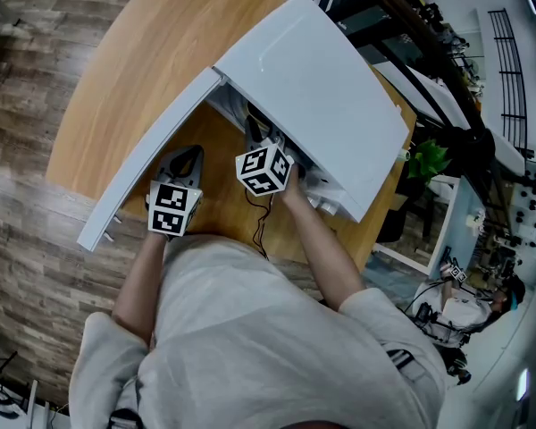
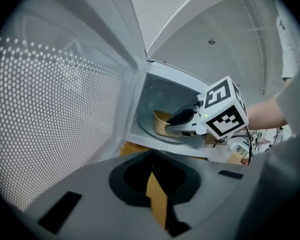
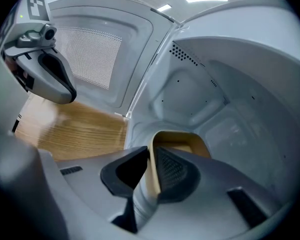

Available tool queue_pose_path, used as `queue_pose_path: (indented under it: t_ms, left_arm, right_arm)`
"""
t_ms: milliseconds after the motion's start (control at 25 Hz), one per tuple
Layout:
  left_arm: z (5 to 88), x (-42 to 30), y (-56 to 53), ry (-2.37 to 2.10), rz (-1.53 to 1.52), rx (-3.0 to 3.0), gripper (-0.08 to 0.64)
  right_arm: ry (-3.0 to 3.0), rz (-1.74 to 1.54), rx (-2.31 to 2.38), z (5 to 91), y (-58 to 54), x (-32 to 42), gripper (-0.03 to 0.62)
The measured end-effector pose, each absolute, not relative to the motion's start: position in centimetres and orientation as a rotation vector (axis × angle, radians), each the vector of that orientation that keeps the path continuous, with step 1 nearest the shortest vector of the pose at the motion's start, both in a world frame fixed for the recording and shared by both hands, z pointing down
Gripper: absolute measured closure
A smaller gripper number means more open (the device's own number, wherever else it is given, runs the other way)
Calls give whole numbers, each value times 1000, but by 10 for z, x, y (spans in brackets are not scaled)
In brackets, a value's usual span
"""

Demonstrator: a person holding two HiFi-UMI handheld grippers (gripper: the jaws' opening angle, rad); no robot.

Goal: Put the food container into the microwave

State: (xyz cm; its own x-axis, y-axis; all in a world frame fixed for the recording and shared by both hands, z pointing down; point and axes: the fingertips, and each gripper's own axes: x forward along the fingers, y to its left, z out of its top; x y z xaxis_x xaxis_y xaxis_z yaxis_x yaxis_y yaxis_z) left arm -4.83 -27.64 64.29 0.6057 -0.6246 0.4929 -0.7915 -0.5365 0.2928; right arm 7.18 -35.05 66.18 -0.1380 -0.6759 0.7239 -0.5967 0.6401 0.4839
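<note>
R gripper (image 3: 151, 153): inside microwave (image 1: 314, 88) cavity, angled down. Jaws a little apart, straddling near wall of container (image 3: 183, 140). Wall lies against the mesh pad on one side; other pad sits just beside it, no clear squeeze.

Container: tan, open-topped, rounded corners. Sits low on cavity floor toward the front, w/ R gripper over its near edge.

L gripper (image 2: 153, 173): outside cavity, beside open door (image 2: 55, 124), above table (image 1: 152, 52). Jaws closed to a thin slit, tips meeting; only table wood shows through, nothing held. Well apart from container.

Microwave: white, on table. Door stands open on person's left, perforated screen in its window. Cavity white, vent holes high on one side wall.

Table: wood top, curved edge; wood-look floor (image 1: 36, 231) around it.

Marker cubes: one per gripper, b/w squares. R cube (image 1: 265, 170) at cavity mouth, L cube (image 1: 171, 208) nearer person.

Person (image 1: 250, 329): light top, both forearms out to the grippers.

Cable (image 1: 263, 217): dark, runs from R gripper down over table toward person.
</note>
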Motion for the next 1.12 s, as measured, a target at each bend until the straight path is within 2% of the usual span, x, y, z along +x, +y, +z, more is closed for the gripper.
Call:
queue_pose_path:
  t_ms: [1120]
  left_arm:
    - [640,-42,-279,-1083,471,2370,548]
  right_arm:
    - [-1919,-1,1129,646,-339,62,471]
